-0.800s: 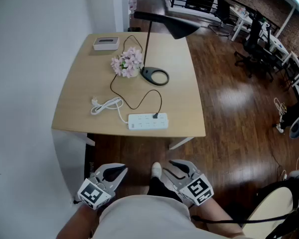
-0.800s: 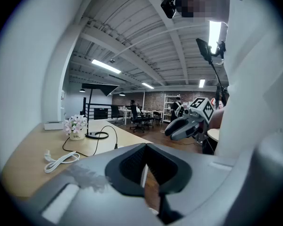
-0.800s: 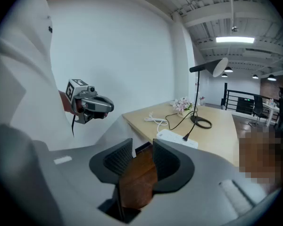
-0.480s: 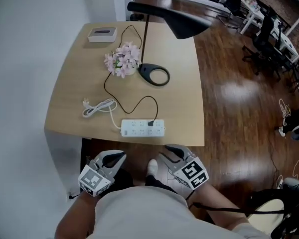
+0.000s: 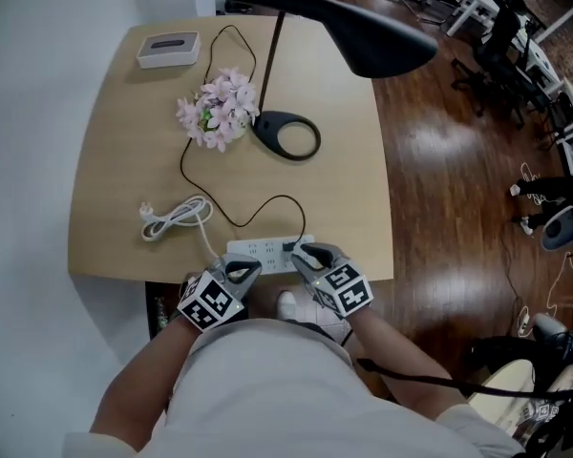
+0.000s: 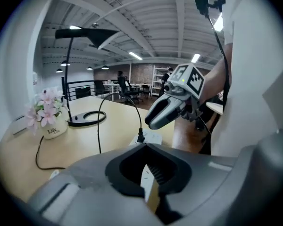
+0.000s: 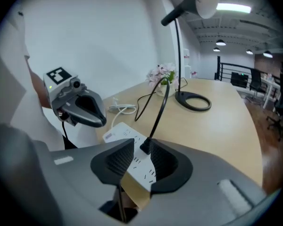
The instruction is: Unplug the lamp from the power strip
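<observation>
At the bench (image 5: 115, 170) edge both grippers have come forward to the power strip (image 5: 253, 252), the right gripper (image 5: 306, 254) with jaws apart around the lamp plug (image 7: 145, 147) and the left gripper (image 5: 243, 268) with jaws apart over the strip, so the pull looks imminent.

1 table (image 5: 110, 170). On it: 1 black lamp (image 5: 288, 137), 1 white power strip (image 5: 260, 253) w/ 1 black plug (image 5: 288, 247) in it, 1 loose white cord (image 5: 177, 216), 1 pot of pink flowers (image 5: 215, 113), 1 small white box (image 5: 168, 50). 2 grippers: left gripper (image 5: 243, 271) & right gripper (image 5: 302, 254). Office chairs (image 5: 501, 38) in bkgd, several, too small for an exact count.
</observation>
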Demonstrator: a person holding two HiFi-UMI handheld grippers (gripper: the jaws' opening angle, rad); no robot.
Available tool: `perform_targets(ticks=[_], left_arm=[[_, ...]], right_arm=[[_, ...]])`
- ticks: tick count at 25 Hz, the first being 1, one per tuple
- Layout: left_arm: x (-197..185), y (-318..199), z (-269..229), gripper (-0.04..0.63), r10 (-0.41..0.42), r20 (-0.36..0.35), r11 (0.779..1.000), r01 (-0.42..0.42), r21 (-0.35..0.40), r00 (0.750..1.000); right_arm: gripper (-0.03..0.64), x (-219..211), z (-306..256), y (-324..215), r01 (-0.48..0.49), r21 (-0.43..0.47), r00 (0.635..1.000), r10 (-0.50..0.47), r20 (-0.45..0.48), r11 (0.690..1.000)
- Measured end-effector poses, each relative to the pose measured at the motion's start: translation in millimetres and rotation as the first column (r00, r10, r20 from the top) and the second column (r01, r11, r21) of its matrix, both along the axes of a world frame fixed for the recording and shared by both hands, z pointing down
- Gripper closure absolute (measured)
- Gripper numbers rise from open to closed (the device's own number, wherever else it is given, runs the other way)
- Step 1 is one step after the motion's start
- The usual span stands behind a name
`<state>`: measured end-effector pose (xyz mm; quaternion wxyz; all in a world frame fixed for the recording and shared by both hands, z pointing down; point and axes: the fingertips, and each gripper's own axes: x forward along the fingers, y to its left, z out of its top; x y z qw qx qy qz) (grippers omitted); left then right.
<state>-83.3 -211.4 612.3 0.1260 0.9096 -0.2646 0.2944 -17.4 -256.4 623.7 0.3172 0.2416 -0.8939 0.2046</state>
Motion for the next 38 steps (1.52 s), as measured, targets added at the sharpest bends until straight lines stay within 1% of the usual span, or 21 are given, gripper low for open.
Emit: perform_targets(ticks=[2, 4, 8, 10, 11, 13, 16, 18, 21, 23, 28, 30, 33, 36, 38], left_arm=[[4.7, -9.9, 16.2, 0.594, 0.08, 0.049, 0.997, -0.079, -0.021, 0.996], [7.4, -16.5, 29.9, 0.593, 0.164, 0.097, 0.986, -0.161, -0.046, 0.982], [13.9, -23.8, 52.6, 0.594, 0.312, 0.179, 0.95, -0.301, -0.086, 0.933], [17.6, -24.7, 59.4, 0.594, 0.374, 0.21, 0.927, -0.358, -0.11, 0.903], [19.3, -23.3, 62.7, 0.594, 0.401, 0.221, 0.916, -0.382, -0.125, 0.889], [21.3, -21.0, 69.2, 0.594, 0.435, 0.23, 0.899, -0.408, -0.159, 0.87], [22.4, -24.5, 72.8, 0.594, 0.443, 0.208, 0.892, -0.407, -0.196, 0.872], [23.1, -24.6, 72.3, 0.592, 0.454, 0.193, 0.884, -0.412, -0.223, 0.87], [23.3, -23.3, 71.5, 0.594, 0.487, 0.181, 0.863, -0.439, -0.249, 0.855], [22.9, -22.9, 71.4, 0.594, 0.501, 0.171, 0.854, -0.452, -0.257, 0.849], [23.8, -22.0, 71.6, 0.594, 0.517, 0.146, 0.842, -0.469, -0.268, 0.844], [23.1, -23.3, 69.8, 0.593, 0.512, 0.127, 0.843, -0.468, -0.267, 0.85], [21.7, -27.0, 57.2, 0.594, 0.477, 0.075, 0.86, -0.447, -0.247, 0.876], [17.9, -34.2, 39.5, 0.592, 0.415, 0.009, 0.887, -0.402, -0.226, 0.91], [13.0, -39.5, 28.6, 0.592, 0.365, -0.021, 0.907, -0.361, -0.217, 0.931]], right_arm=[[0.501, -4.8, 8.3, -9.6, -0.07, -0.057, 0.997, 0.071, 0.024, 0.996], [0.502, -8.1, 16.6, -15.6, -0.127, -0.092, 0.991, 0.129, 0.023, 0.988], [0.516, -8.6, 27.1, -20.8, -0.193, -0.122, 0.981, 0.195, 0.004, 0.974], [0.541, -10.1, 24.9, -20.5, -0.205, -0.119, 0.979, 0.206, -0.007, 0.971], [0.543, -10.4, 23.9, -19.3, -0.206, -0.114, 0.979, 0.205, -0.018, 0.972], [0.545, -10.3, 23.4, -18.2, -0.209, -0.108, 0.978, 0.206, -0.036, 0.972], [0.545, -9.3, 24.1, -20.8, -0.214, -0.097, 0.976, 0.209, -0.059, 0.972], [0.546, -9.2, 20.9, -21.5, -0.217, -0.092, 0.975, 0.212, -0.062, 0.972], [0.546, -12.8, 4.9, -29.6, -0.224, -0.061, 0.974, 0.222, -0.048, 0.973], [0.546, -15.3, -1.0, -39.1, -0.223, -0.043, 0.974, 0.22, -0.054, 0.974], [0.545, -14.7, 11.1, -64.9, -0.216, -0.039, 0.973, 0.212, -0.093, 0.976], [0.545, -13.1, 20.1, -73.6, -0.219, -0.047, 0.971, 0.213, -0.112, 0.975], [0.545, -12.5, 31.3, -80.8, -0.217, -0.06, 0.969, 0.208, -0.13, 0.974], [0.545, -12.7, 40.0, -85.8, -0.212, -0.072, 0.969, 0.2, -0.142, 0.975], [0.543, -12.6, 43.2, -88.4, -0.207, -0.078, 0.97, 0.194, -0.148, 0.975]])
